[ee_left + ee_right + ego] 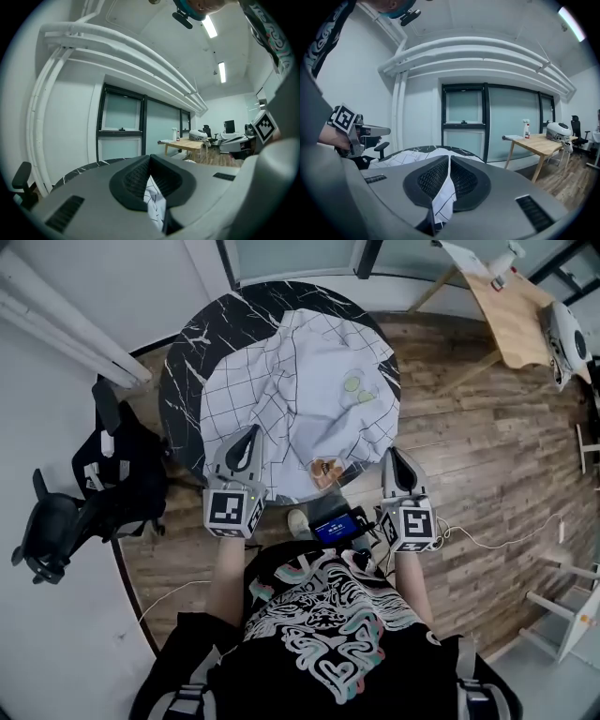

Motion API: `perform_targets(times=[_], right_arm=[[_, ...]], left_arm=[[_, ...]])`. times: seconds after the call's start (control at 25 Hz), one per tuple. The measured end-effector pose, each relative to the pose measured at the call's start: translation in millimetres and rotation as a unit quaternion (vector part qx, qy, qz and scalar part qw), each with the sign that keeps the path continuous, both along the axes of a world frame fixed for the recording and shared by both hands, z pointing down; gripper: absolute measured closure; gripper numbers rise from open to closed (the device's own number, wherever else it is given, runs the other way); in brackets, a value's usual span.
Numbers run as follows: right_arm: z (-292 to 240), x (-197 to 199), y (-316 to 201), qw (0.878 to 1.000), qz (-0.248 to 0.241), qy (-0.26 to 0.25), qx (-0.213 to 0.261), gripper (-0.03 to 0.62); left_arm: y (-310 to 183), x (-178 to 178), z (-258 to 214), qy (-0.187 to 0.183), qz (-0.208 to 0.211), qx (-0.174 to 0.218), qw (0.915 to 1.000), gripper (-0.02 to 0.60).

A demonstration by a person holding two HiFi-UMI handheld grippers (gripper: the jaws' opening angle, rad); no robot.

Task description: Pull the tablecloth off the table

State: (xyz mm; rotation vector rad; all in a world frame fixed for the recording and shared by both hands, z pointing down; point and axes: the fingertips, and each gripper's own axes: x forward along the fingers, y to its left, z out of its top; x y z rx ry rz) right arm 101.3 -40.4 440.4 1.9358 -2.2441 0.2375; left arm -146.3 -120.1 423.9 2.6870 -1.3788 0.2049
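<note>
Over marbled table point(202, 338), left gripper point(249, 432) and right gripper point(393, 455) jaws pinch tablecloth point(300, 381).

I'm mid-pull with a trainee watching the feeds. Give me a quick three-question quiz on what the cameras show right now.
1. True or false: the left gripper is empty.
2. How does the tablecloth lie on the round table? A: spread flat over the whole top. B: bunched up, with the black marbled top bare at the left and far edge. C: gone from the top altogether.
3. Fill in: the right gripper is shut on the ____.

Key:
1. False. It pinches a fold of the tablecloth.
2. B.
3. Tablecloth.
</note>
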Motion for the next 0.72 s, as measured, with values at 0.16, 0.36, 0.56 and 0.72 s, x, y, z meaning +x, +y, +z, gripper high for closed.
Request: perform_targets(times=[0.16, 0.36, 0.56, 0.72], right_arm=[[8, 3, -4, 1.0, -0.007, 0.001, -0.009, 0.557], [19, 14, -10, 1.0, -0.005, -0.004, -0.021, 0.549], [36, 23, -12, 0.999, -0.003, -0.01, -0.044, 0.524], [48, 30, -19, 0.998, 0.0, -0.016, -0.062, 0.499]], left_arm=[[-5, -1, -4, -0.007, -0.011, 0.015, 0.9998, 0.56], [-12, 4, 2, -0.015, -0.009, 0.013, 0.9998, 0.559], [-14, 9, 25, -0.043, -0.002, -0.006, 0.9991, 0.558], [-20, 18, 40, -0.069, 0.009, -0.015, 0.9974, 0.543]])
